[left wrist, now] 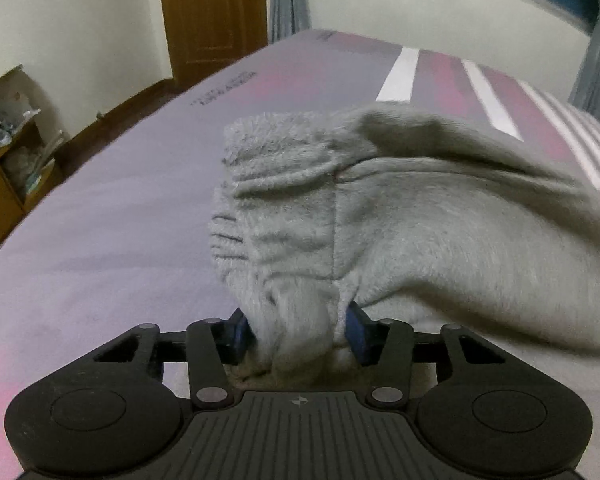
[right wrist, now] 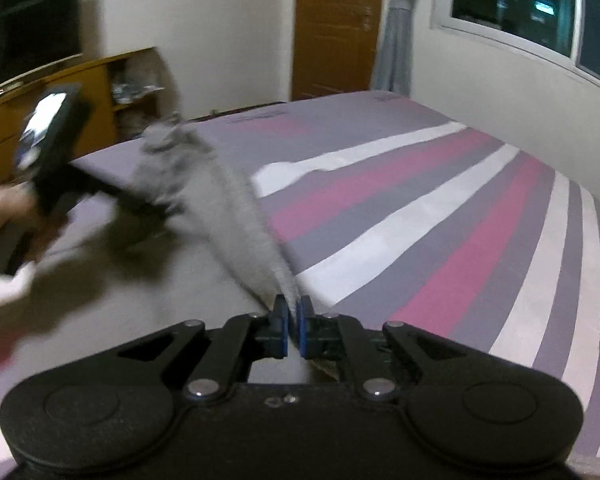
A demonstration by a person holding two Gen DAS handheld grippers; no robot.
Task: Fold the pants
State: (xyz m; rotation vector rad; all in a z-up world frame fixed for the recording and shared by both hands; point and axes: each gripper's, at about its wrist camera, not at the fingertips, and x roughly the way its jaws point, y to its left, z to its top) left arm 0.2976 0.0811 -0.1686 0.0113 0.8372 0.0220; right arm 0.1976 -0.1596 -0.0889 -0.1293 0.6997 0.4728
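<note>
Grey fleece pants (left wrist: 440, 224) lie on the striped bed, their gathered waistband (left wrist: 276, 184) lifted toward the camera. My left gripper (left wrist: 298, 330) is shut on a thick bunch of that waistband, blue pads pressing it from both sides. In the right wrist view the pants (right wrist: 216, 200) stretch as a taut grey band from the left gripper's hand-held unit (right wrist: 56, 152) at the left down to my right gripper (right wrist: 293, 320). The right gripper is shut on the thin edge of the fabric, its pads nearly touching. A hand (right wrist: 4, 216) holds the left unit.
The bed sheet (right wrist: 460, 216) has pink, grey and white stripes and fills most of both views. A wooden shelf (left wrist: 4, 160) stands left of the bed, a brown door (right wrist: 332, 28) and grey curtain (right wrist: 396, 28) behind it, a dark window (right wrist: 540, 8) at right.
</note>
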